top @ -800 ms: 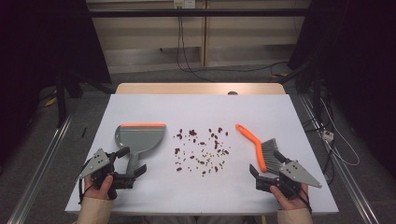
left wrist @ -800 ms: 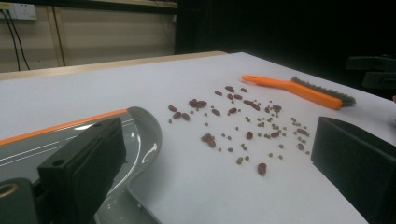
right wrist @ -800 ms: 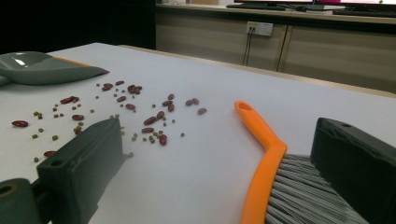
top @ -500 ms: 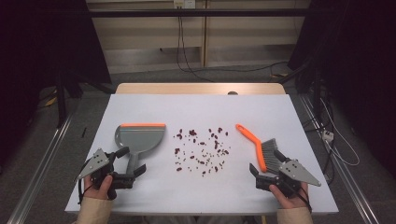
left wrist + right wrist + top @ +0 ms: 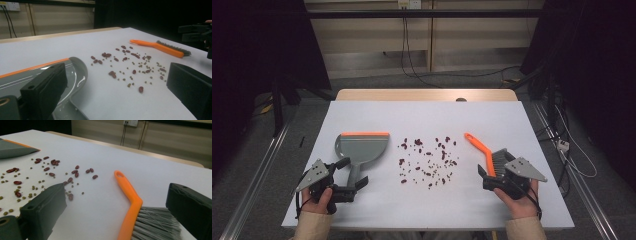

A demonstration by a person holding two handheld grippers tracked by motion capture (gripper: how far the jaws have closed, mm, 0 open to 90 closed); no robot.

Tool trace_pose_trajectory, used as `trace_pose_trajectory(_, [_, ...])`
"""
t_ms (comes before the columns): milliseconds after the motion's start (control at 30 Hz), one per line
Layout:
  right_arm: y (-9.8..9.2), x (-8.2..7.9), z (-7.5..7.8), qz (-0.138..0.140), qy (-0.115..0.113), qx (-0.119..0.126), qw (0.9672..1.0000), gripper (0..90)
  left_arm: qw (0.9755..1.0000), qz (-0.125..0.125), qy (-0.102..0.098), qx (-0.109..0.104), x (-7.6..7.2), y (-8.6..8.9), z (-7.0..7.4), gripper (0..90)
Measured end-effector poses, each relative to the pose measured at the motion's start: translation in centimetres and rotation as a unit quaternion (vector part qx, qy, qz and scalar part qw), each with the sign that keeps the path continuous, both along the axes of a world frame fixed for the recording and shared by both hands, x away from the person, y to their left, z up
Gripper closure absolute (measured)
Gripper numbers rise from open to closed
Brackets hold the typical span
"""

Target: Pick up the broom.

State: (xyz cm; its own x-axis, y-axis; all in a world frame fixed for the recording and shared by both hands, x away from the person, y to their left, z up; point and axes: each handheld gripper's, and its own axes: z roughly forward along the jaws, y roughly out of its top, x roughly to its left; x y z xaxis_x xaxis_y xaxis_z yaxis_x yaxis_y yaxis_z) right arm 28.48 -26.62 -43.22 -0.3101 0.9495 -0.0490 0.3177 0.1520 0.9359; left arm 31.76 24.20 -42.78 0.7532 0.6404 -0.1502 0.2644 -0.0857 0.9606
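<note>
High view: white table [image 5: 422, 115], wooden edge at twelve o'clock, dark room, cables on floor. Beans [image 5: 428, 159] mid-table; dustpan [image 5: 362, 147] at nine, brush [image 5: 486, 152] at three. Left gripper [image 5: 352, 176] and right gripper [image 5: 493, 172] both spread wide, gripping nothing.

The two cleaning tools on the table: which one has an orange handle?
The brush, lying right of the scattered beans. The dustpan has a grey handle; only its front edge is orange.
</note>
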Motion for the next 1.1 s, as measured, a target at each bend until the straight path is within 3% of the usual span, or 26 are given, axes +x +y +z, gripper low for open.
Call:
trace_pose_trajectory(167, [0.1,1.1,0.0,-0.002,0.021,-0.009,0.9997,3.8,1.0000,0.005,0.001,-0.002,-0.1,0.3,0.0,3.0])
trace_pose_trajectory(333, [-0.1,3.2,0.3,-0.002,0.045,-0.025,0.9987,13.1,1.0000,0.006,-0.002,-0.005,-0.1,0.5,0.0,2.9])
trace_pose_trajectory(367, [-0.3,4.2,0.2,-0.007,0.066,-0.026,0.9975,20.8,1.0000,0.006,-0.001,-0.004,-0.1,0.5,0.0,2.9])
trace_pose_trajectory(400, [-0.3,4.2,0.2,-0.007,0.066,-0.026,0.9975,20.8,1.0000,0.005,-0.002,-0.004,-0.1,0.5,0.0,2.9])
trace_pose_trajectory(467, [-0.4,5.2,0.1,-0.007,0.090,-0.028,0.9955,24.6,1.0000,0.005,0.000,-0.005,-0.1,0.4,0.0,2.9])
trace_pose_trajectory(500, [-0.5,6.0,0.0,-0.012,0.111,-0.027,0.9934,30.9,1.0000,0.005,0.000,-0.004,0.0,0.4,0.0,2.9])
trace_pose_trajectory(633, [-0.9,7.2,-0.3,-0.012,0.133,-0.022,0.9908,37.4,1.0000,0.002,0.001,-0.003,0.0,0.4,0.0,2.9])
trace_pose_trajectory(700, [-1.1,8.0,-0.4,-0.006,0.159,-0.016,0.9872,40.6,1.0000,0.001,0.002,-0.003,0.0,0.3,-0.1,2.9])
trace_pose_trajectory(767, [-1.4,8.5,-0.4,-0.014,0.162,-0.030,0.9862,44.3,1.0000,0.001,0.003,-0.003,0.1,0.3,-0.1,2.9])
trace_pose_trajectory(833, [-1.6,9.1,-0.4,-0.013,0.174,-0.027,0.9843,44.9,1.0000,0.000,0.003,-0.002,0.1,0.3,-0.1,2.9])
trace_pose_trajectory(1100, [-2.1,10.1,-1.3,-0.028,0.231,-0.021,0.9723,54.8,1.0000,-0.001,0.004,-0.002,0.1,0.3,-0.1,2.9])
